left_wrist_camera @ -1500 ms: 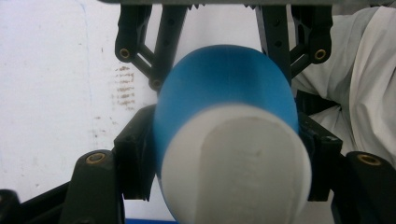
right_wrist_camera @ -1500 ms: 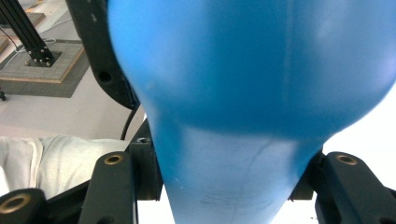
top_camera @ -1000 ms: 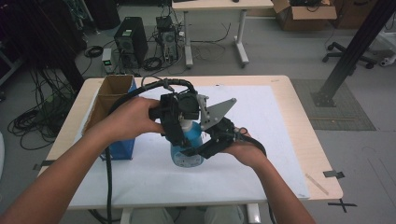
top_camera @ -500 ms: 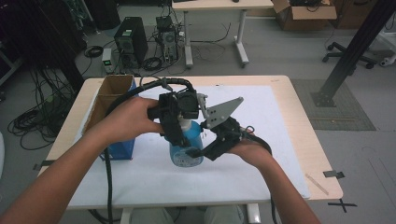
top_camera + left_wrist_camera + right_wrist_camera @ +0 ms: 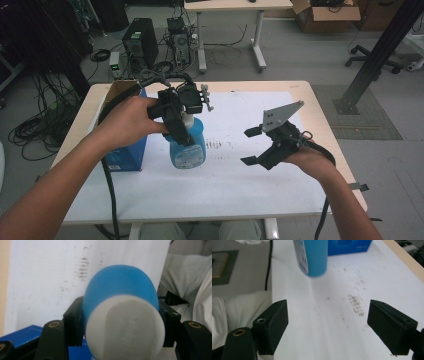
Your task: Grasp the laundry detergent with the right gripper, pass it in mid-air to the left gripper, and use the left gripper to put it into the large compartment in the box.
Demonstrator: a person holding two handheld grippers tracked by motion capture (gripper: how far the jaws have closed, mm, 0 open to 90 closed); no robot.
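At left of centre in the high view a blue box (image 5: 125, 155) stands beside the blue spray bottle (image 5: 187, 145), whose label print is too small to read; the left gripper (image 5: 181, 131) is clamped on the bottle's neck, holding it upright over the white sheet (image 5: 225, 185). At right of centre, well apart from the bottle, the right gripper (image 5: 251, 146) has just been opening; its jaws stand wide with nothing between them.

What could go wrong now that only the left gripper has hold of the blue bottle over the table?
1. The left gripper alone clamps the blue bottle near its top, so it might slip or swing.
2. The bottle hangs close beside the blue box and could knock it.
3. The right gripper, its jaws just opened and empty, is too far off to catch it.
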